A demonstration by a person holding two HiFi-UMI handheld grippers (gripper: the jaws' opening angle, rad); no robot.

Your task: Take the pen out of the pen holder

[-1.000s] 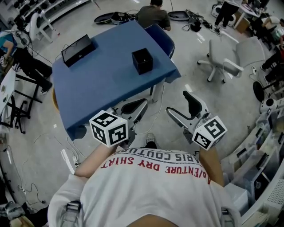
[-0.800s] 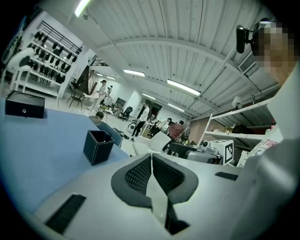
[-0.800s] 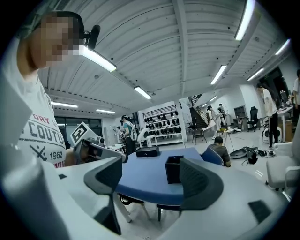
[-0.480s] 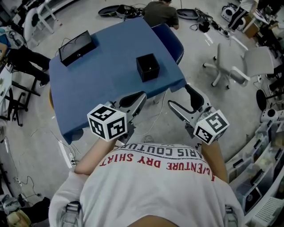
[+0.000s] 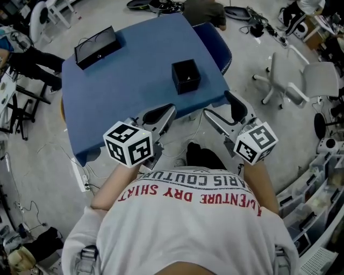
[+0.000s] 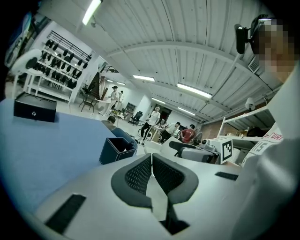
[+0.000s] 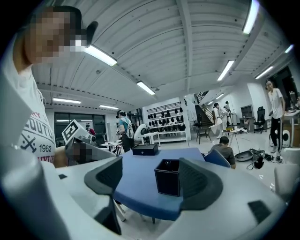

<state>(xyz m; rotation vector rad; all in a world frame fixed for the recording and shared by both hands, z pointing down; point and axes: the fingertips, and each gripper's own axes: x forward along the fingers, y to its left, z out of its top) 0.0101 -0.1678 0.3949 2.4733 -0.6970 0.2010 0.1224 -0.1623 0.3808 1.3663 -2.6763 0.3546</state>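
A black square pen holder stands near the right end of the blue table. In the right gripper view the pen holder shows a small round tip just inside its rim; I cannot make out more of the pen. My left gripper hovers at the table's near edge, jaws shut with nothing between them. Its pads touch. My right gripper is open and empty, just off the near right corner and short of the holder. The holder lies ahead of the left gripper, slightly left.
A flat black box sits at the table's far left. A blue chair stands behind the table, a white office chair to the right. A person crouches beyond the table. Cables lie on the floor.
I have stepped closer to the table. Both grippers have advanced to its near edge, and the holder is now nearer them. Jaw states look unchanged.
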